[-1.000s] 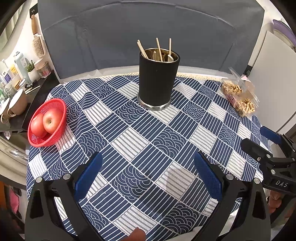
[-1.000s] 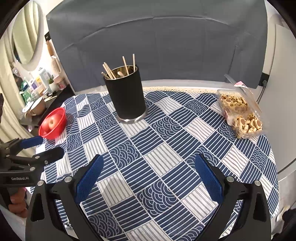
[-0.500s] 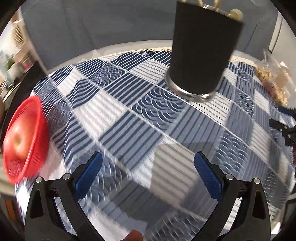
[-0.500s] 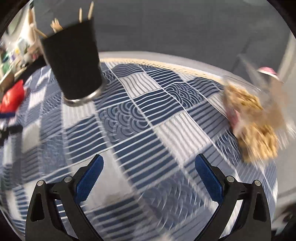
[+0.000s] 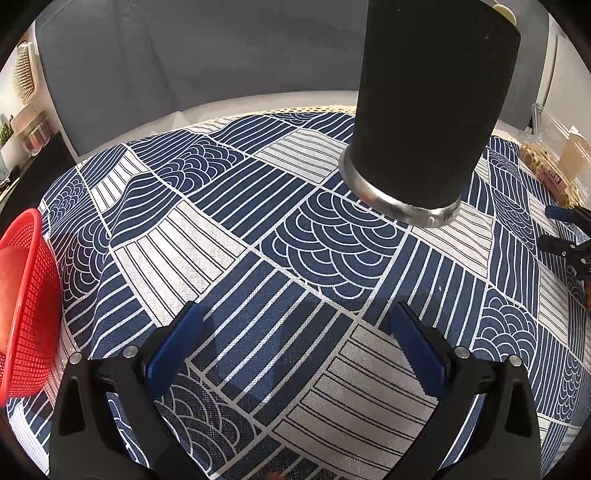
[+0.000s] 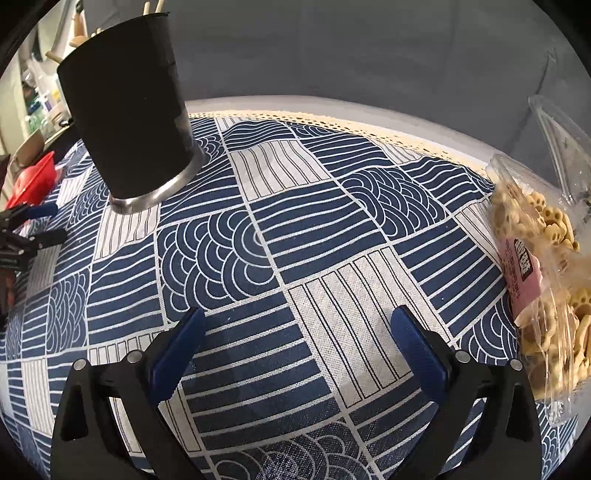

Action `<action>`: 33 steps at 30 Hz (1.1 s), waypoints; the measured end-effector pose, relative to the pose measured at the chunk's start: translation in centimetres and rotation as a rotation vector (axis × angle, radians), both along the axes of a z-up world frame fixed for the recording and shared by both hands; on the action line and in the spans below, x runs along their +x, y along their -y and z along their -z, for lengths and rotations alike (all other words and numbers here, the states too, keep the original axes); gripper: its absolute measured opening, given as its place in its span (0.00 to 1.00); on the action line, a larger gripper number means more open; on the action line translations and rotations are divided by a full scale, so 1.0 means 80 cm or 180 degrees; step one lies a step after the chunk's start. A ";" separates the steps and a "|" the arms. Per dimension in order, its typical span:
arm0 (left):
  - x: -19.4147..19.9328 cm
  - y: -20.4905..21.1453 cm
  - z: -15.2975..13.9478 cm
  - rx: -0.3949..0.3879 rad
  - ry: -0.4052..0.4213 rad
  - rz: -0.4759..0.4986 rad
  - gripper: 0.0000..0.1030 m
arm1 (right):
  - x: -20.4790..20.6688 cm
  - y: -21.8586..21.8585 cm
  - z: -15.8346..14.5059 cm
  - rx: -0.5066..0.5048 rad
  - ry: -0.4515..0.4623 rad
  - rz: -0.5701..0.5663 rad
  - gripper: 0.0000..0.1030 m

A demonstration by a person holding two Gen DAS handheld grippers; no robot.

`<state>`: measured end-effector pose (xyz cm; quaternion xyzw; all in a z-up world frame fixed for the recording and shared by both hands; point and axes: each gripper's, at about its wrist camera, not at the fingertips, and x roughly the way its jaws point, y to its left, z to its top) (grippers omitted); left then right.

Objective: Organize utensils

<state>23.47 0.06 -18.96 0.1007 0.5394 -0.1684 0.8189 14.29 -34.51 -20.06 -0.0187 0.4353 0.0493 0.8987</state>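
A surface covered by a blue-and-white patterned cloth (image 5: 229, 236) fills both views. A tall black utensil holder (image 5: 432, 110) with a metal base stands upright toward the far side, wooden utensils (image 6: 79, 29) poking from its top (only tips show). A clear cookie package (image 6: 543, 266) lies right, a red basket (image 5: 26, 302) left. The left claw (image 5: 295, 347) and right claw (image 6: 299, 343) hover low, both spread wide and empty.

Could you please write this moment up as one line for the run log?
left gripper: open, empty, low over cloth | right gripper: open, empty | holder: upright, utensils inside | nothing grasped
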 end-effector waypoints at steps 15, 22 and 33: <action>0.006 0.004 0.003 -0.0013 -0.0012 0.0024 0.96 | 0.004 0.001 0.003 0.0003 0.0001 -0.0004 0.94; 0.012 0.012 0.004 -0.0018 -0.0062 -0.0104 0.94 | 0.009 -0.008 0.002 0.0007 -0.0020 0.0277 0.94; -0.073 0.043 -0.178 -0.0084 -0.0237 -0.0297 0.94 | -0.167 -0.095 -0.181 0.0571 -0.0004 0.0668 0.93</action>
